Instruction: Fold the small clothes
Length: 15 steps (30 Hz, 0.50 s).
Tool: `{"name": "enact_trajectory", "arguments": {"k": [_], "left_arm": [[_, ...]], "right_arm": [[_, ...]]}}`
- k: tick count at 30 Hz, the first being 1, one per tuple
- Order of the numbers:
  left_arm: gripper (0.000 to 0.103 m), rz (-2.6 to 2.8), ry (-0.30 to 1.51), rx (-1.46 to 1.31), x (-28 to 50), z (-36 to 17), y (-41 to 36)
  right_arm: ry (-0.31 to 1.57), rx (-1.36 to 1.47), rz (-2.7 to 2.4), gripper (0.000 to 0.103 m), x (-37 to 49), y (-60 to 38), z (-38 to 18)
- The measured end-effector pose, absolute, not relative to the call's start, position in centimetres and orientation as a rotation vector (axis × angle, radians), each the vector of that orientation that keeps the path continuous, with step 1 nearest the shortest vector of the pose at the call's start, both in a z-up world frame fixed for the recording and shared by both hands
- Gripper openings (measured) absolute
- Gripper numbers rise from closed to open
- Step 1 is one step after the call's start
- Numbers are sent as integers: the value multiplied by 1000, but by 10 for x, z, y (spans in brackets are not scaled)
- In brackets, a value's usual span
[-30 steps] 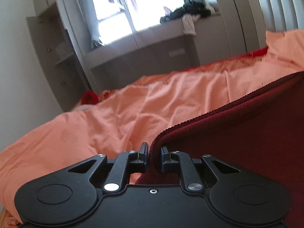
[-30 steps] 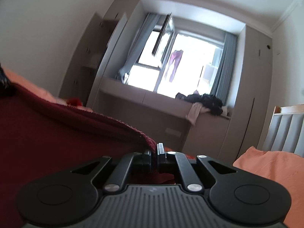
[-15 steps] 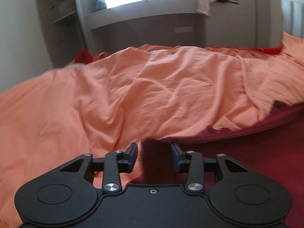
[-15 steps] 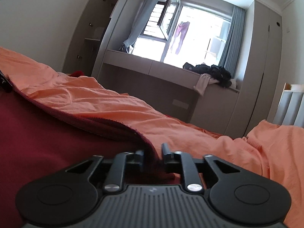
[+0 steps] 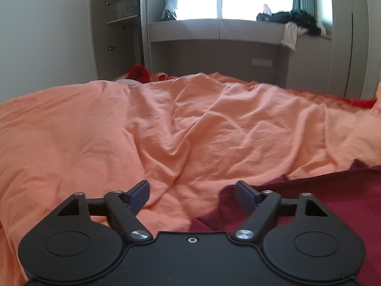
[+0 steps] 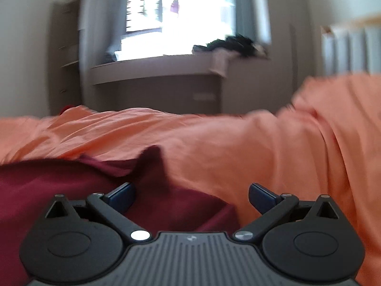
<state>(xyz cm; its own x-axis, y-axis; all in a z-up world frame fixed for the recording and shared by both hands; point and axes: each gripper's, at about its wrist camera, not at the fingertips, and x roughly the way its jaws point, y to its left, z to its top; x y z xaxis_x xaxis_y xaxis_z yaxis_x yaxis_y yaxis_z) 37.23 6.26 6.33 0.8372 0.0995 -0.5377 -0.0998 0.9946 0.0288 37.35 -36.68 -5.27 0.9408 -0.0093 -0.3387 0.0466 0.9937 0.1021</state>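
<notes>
The left claw (image 5: pixel 192 196) is hovering low over the bed with its jaws spread wide and nothing pinched; they have just been opening, and the corner of the dark red garment (image 5: pixel 321 190) that sat between them is now lying loose on the orange bedcover (image 5: pixel 166 124), its near corner beneath and just inside the right-hand finger, the rest running off to the right of the claw. That looks like a deliberate release: the cloth is being laid flat on the bed so that a fold can hold, not carried. The right claw (image 6: pixel 191 196) is likewise standing fully spread, its jaws having just been opening too, with nothing pressed between the pads; the garment (image 6: pixel 59 190) is lying below and to the left of it, and one corner is sticking up as a dark peak just ahead of the left-hand finger, probably not yet settled after being let go. The left wrist view is showing the long straight far edge of the garment against the bedcover, plus a bright red item (image 5: pixel 139 72) at the bed's far side, ahead and to the left of the claw. The right wrist view, though blurred, is showing that raised corner, which the left view is not catching at all.
</notes>
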Motion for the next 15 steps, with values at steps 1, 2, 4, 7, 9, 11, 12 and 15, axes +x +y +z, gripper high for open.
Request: {"name": "enact_trajectory", "arguments": {"k": [1, 2, 4, 7, 9, 11, 12, 15], "left_arm": [[92, 99, 552, -16, 365, 66, 60], [94, 98, 539, -27, 358, 68, 57], [101, 96, 499, -49, 341, 74, 51], [102, 84, 436, -91, 311, 81, 43], [102, 70, 407, -129, 290, 81, 37], [102, 53, 398, -170, 272, 77, 33], [102, 44, 395, -191, 262, 75, 30], [102, 49, 401, -240, 236, 63, 21]], "right_arm": [[355, 151, -28, 103, 376, -374, -54], [368, 196, -16, 103, 379, -382, -55], [389, 251, 3, 103, 382, -393, -55], [389, 293, 22, 103, 377, -406, -45], [354, 298, 6, 103, 365, -410, -32], [338, 301, -6, 103, 356, -414, -20], [337, 299, -3, 103, 350, -417, -15], [326, 266, -14, 103, 328, -421, 2]]}}
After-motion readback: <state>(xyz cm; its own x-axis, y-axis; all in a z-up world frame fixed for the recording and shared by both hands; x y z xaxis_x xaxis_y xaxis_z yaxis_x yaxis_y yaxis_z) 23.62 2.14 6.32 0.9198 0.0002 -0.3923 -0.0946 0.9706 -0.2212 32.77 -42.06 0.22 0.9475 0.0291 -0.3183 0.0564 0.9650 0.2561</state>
